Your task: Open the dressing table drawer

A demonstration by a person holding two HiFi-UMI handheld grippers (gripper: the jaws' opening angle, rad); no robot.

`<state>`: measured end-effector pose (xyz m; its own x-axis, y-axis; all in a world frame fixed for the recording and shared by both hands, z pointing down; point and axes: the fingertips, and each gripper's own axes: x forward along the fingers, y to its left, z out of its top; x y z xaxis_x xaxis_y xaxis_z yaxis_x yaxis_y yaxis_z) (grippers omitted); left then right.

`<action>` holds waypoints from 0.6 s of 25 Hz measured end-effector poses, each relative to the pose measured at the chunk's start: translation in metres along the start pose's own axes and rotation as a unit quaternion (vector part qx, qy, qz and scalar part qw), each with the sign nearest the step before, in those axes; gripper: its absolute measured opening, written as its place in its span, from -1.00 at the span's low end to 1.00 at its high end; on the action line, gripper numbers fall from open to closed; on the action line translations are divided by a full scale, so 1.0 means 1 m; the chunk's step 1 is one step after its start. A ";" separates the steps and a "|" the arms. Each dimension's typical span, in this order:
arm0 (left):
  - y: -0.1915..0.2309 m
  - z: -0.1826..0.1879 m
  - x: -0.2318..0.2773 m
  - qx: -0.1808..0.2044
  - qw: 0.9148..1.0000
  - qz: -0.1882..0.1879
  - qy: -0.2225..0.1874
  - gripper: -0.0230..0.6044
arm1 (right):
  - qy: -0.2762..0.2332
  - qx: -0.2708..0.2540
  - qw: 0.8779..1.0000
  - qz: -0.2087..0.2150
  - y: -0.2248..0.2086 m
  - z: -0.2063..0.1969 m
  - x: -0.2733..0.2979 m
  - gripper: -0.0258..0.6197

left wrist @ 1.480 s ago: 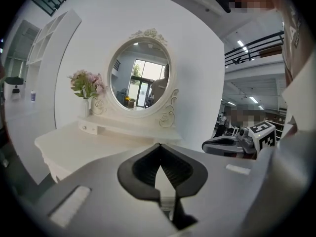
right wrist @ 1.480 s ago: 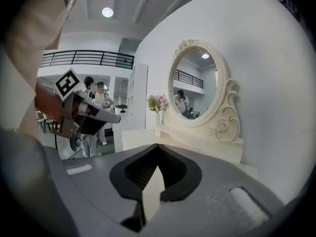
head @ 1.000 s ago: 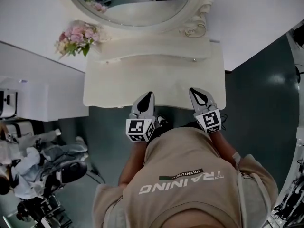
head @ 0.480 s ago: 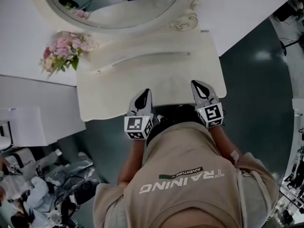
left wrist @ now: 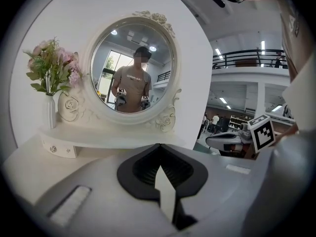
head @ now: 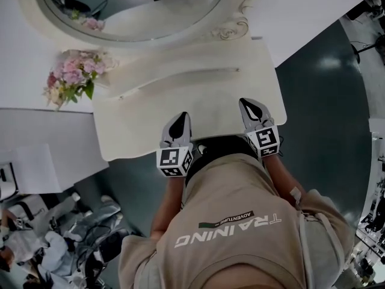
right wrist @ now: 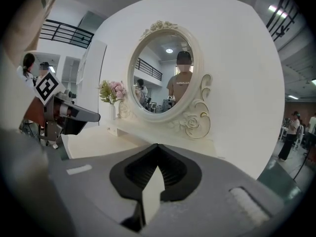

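The cream dressing table (head: pixel 198 104) stands under a round mirror (head: pixel 132 11). In the head view my two grippers hover side by side over its front edge. The left gripper (head: pixel 182 117) is shut and holds nothing; the same goes for the right gripper (head: pixel 246 103). In the left gripper view the left gripper (left wrist: pixel 158 146) points at the mirror (left wrist: pixel 132 68), and a small drawer front with knobs (left wrist: pixel 58 148) shows under the raised shelf at the left. The right gripper (right wrist: pixel 157 145) faces the mirror (right wrist: pixel 165 75) from the right side. From above, the tabletop hides any drawer beneath it.
A vase of pink flowers (head: pixel 69 77) stands on the shelf at the table's left end. A white partition (head: pixel 42 131) runs beside the table on the left. Equipment and bags (head: pixel 60 239) clutter the dark floor at lower left. Dark floor (head: pixel 325 89) lies to the right.
The head view has swung, so the table sits further left and tilted. Both shut grippers have edged a little further over the table's front edge.
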<state>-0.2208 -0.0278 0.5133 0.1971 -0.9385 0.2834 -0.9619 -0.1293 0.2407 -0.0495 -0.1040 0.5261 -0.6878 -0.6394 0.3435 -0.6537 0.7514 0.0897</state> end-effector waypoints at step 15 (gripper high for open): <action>-0.017 0.025 0.082 0.044 0.998 -0.040 0.034 -0.87 | 0.011 0.054 0.996 -0.071 -0.085 -0.031 0.065 -0.91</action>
<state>-0.1934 -0.1106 0.5094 0.2843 -0.9001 0.3301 -0.9546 -0.2340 0.1841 -0.0294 -0.2042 0.5696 -0.5797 -0.7337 0.3545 -0.7748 0.6310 0.0388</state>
